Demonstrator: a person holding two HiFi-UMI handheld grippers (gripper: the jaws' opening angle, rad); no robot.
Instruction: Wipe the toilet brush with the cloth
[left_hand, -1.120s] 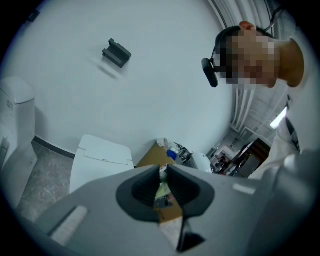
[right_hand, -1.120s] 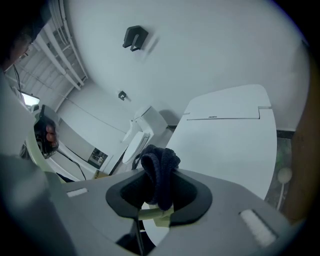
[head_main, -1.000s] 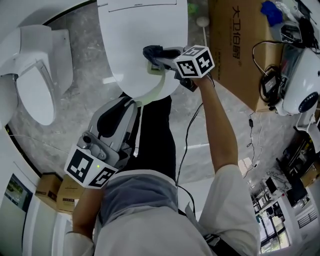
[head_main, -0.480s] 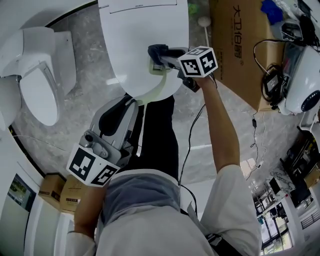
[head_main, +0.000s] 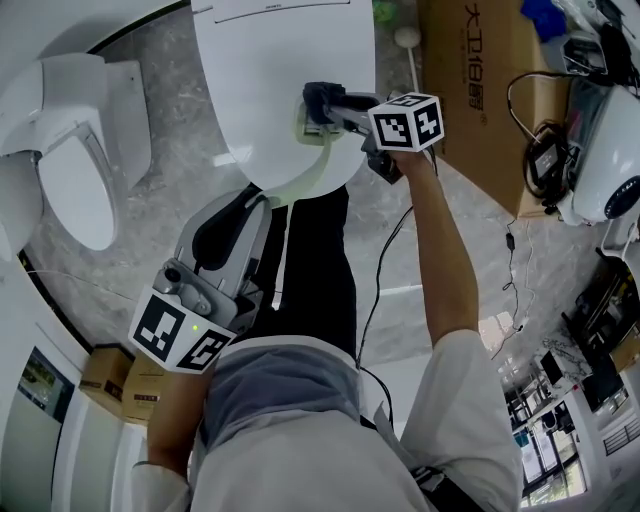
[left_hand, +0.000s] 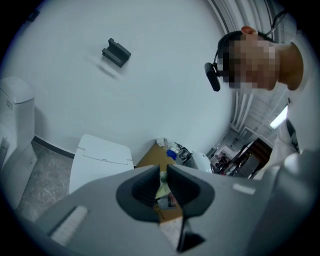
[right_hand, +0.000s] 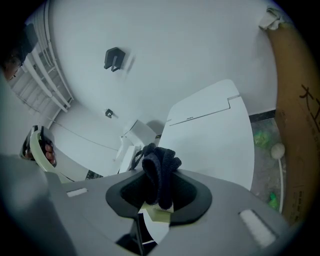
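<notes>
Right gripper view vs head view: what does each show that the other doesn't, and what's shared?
Right gripper view only: the right gripper's tongs shut on the dark cloth, close up, plus a dark bracket on the wall. Head view only: the left gripper, low by the person's leg, and the forearm. Both: the cloth, the closed white toilet lid, the cardboard box.

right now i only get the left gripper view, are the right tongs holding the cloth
Observer: Yes, the right tongs are shut on a dark cloth.
Operator: where are they
Observer: Head view shows them over the front of the white toilet lid.
Operator: any brush nearby
Observer: A white ball-tipped stick, possibly the brush, sits beside the cardboard box, right of the toilet in the head view.
</notes>
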